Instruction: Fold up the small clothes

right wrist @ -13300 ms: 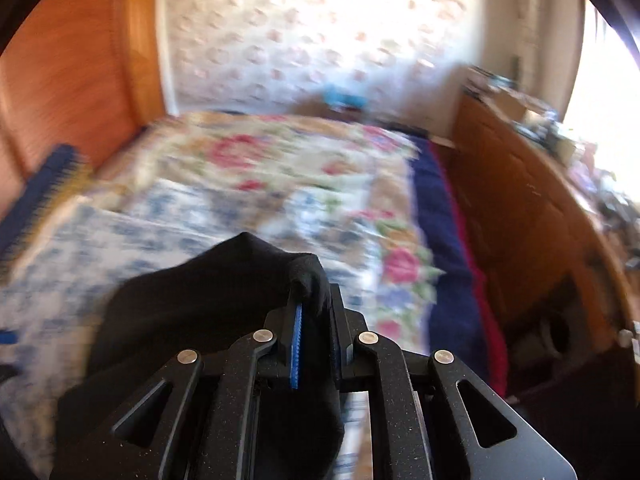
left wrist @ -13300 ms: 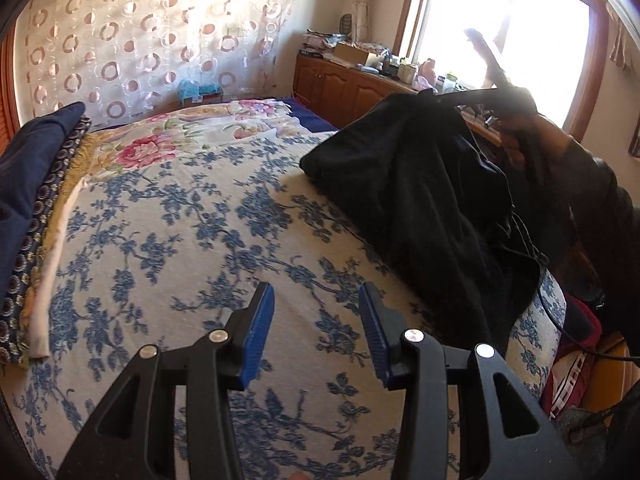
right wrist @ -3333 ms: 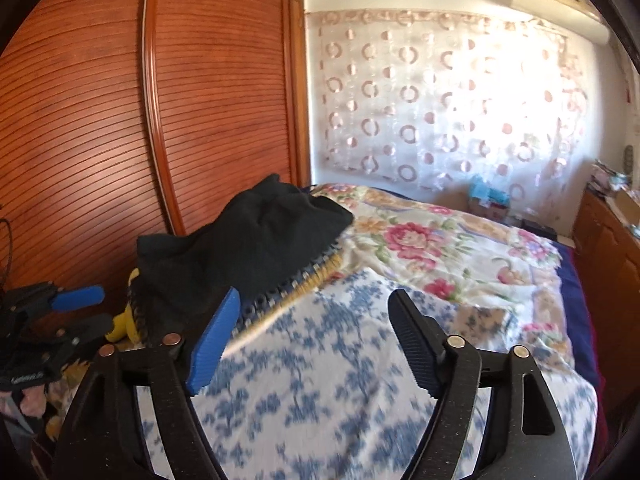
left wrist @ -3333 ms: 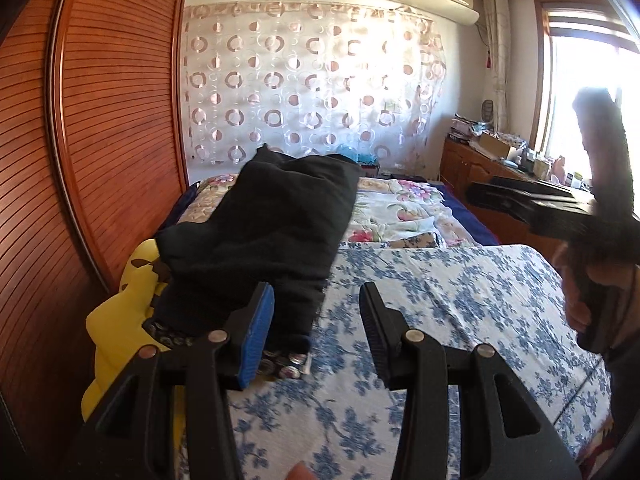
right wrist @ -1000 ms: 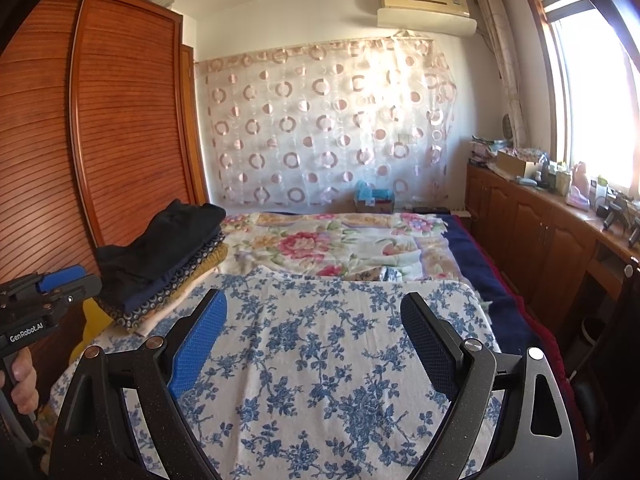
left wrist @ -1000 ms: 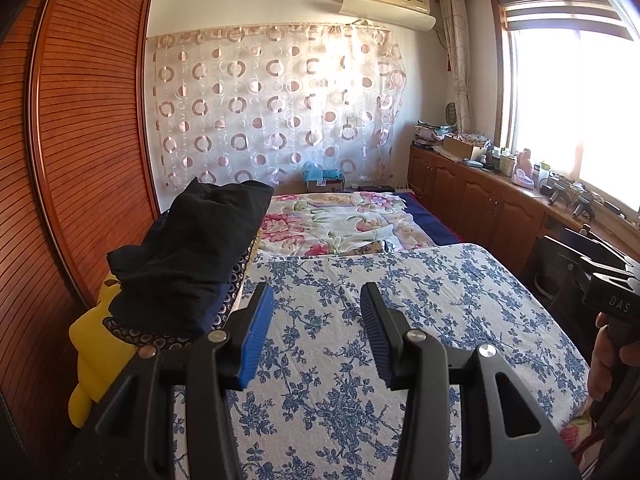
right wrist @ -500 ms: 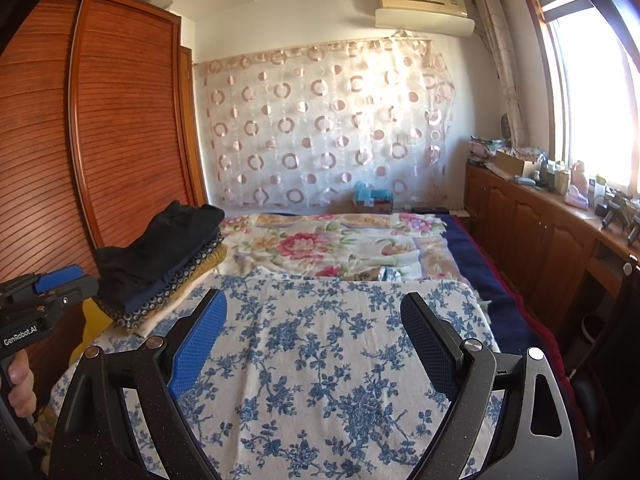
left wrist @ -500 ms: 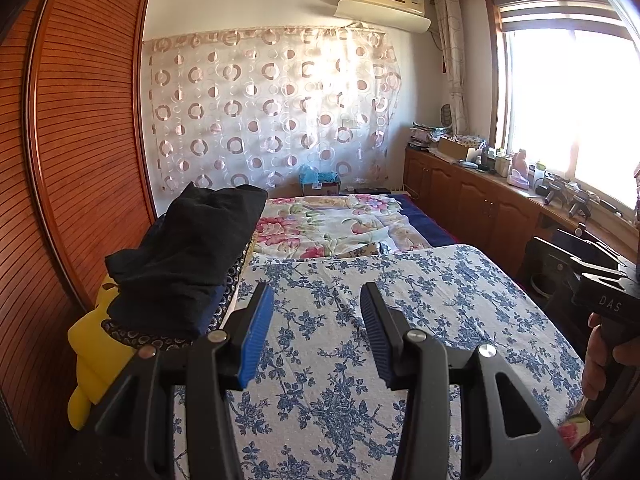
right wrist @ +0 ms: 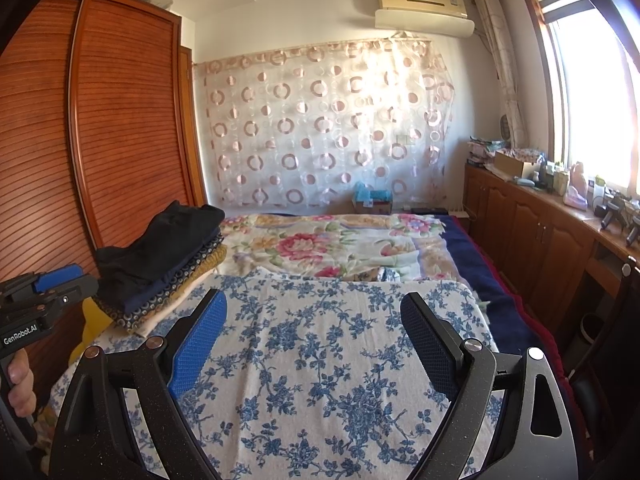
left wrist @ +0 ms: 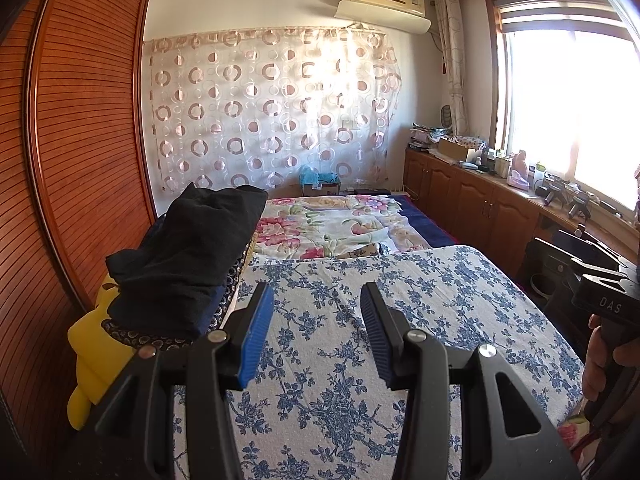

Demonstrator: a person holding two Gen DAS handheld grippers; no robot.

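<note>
Left wrist view: left tool with blue-padded black fingers partly spread, pinching nothing, held above the white bedspread with blue flower print. Folded black soft-fabric garment lying at the bed's left edge by the slatted reddish wooden wardrobe, rumpled on top, resting on a stack of dark patterned folded cloths over a yellow cushion. At the right edge, a hand gripping the right tool's handle.

Right wrist view: right tool spread wide, nothing between the pads. Same black garment topping the layered stack at the bed's left side, well apart from both tools. Left tool's body at the far left.
</note>
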